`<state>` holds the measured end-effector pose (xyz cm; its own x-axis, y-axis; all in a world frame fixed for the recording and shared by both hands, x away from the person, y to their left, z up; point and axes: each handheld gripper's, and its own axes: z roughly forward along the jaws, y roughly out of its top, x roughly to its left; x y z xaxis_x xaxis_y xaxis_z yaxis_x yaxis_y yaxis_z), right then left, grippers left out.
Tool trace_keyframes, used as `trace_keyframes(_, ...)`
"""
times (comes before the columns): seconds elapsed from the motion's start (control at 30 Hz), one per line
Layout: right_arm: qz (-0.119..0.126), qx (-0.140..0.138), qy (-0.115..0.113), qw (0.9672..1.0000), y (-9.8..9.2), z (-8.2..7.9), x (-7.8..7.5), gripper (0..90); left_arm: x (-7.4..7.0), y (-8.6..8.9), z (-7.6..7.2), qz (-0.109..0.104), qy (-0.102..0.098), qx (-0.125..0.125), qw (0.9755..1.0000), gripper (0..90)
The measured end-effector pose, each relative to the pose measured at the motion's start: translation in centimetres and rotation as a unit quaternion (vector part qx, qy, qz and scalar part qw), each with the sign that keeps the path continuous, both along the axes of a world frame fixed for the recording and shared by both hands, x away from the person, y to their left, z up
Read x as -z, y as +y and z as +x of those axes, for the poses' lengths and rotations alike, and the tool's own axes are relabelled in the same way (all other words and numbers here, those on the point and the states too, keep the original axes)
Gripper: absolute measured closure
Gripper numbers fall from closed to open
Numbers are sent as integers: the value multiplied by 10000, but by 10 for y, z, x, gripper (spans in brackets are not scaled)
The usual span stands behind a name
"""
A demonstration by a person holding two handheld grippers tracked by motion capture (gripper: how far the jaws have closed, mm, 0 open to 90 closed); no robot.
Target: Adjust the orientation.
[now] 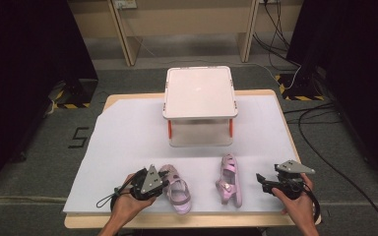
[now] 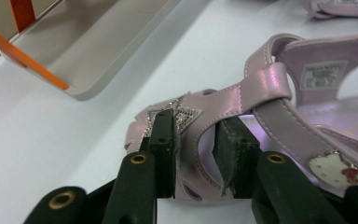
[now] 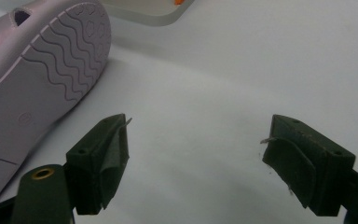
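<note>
White rack empty; both sandals beside it.

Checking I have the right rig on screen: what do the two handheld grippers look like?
Both are black. The left gripper and the right gripper each carry a grey three-cornered plate on top and trail a black cable. The gripper views show two blocky black jaws with worn, frayed pads and brass-coloured rivets. No sleeves show on the forearms.
</note>
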<state>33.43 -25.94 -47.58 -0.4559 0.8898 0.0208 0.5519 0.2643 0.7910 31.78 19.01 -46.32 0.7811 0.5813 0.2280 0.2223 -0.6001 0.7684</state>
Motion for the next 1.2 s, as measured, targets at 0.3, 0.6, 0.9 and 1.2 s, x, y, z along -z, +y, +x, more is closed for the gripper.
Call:
trace_keyframes(0.3,21,-6,17,10000,1,0,0,217,3,17,-7,-460,281,-515,9972,520)
trace_keyframes(0.6,68,22,31,10000,0,1,1,217,-13,14,-26,-1402,323,-887,9856,233)
trace_keyframes(0.9,72,24,60,10000,-3,4,4,217,-6,-8,-29,-1261,407,-884,9872,174)
trace_keyframes(1.2,100,2,76,9999,-2,4,4,217,-7,-6,-29,-699,399,-914,9926,220)
